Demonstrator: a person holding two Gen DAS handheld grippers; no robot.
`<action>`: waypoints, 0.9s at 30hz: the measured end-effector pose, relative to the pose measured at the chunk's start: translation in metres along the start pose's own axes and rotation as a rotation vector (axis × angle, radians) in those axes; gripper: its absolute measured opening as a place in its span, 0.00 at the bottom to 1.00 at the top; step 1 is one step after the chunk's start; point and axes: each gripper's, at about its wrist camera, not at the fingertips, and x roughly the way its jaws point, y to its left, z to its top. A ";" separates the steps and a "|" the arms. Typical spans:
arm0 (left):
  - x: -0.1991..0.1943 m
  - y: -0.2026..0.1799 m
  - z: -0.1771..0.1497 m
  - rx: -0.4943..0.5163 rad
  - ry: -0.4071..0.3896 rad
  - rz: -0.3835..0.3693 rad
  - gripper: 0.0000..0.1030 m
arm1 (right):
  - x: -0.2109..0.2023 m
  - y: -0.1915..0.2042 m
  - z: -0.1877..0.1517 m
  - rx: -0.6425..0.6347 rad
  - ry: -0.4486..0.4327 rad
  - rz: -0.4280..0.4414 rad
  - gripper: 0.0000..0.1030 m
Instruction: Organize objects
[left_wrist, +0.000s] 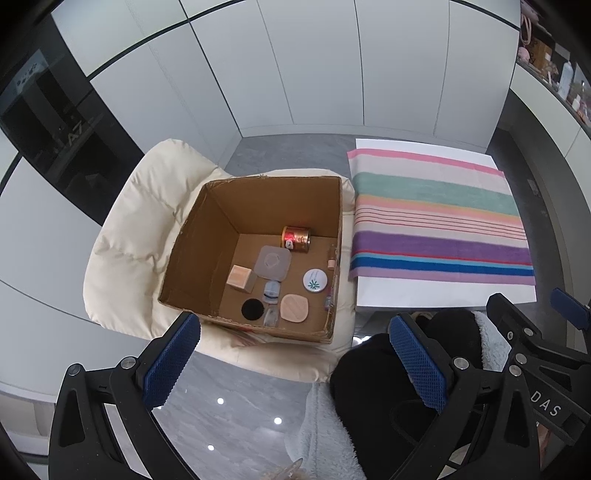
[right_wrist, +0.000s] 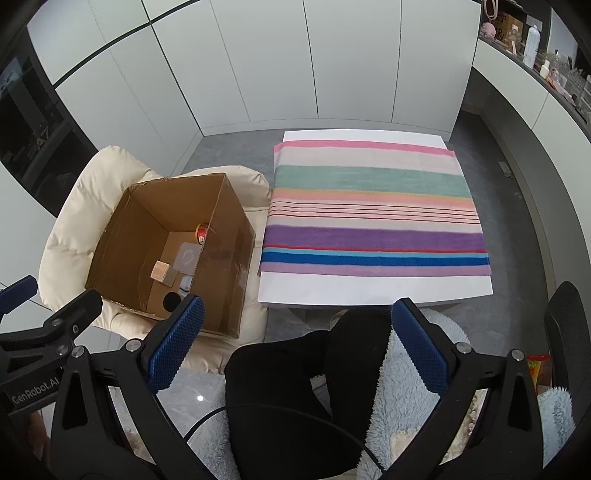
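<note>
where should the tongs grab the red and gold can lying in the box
Grip the red and gold can across its curved body, coming straight down from above. It lies on its side near the far wall of the deep cardboard box, so the walls block a sideways approach. Set the fingers on the near and far sides of the barrel. The open left tongs look wide enough.
</note>
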 end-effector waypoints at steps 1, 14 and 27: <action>0.000 0.000 0.000 0.000 0.000 -0.001 1.00 | 0.000 0.000 0.000 0.001 0.001 -0.001 1.00; 0.005 -0.002 0.001 0.006 0.018 0.000 1.00 | 0.005 -0.003 -0.002 -0.001 0.016 -0.010 1.00; 0.008 -0.001 0.001 0.000 0.029 -0.029 1.00 | 0.004 -0.001 -0.004 0.004 0.009 -0.011 1.00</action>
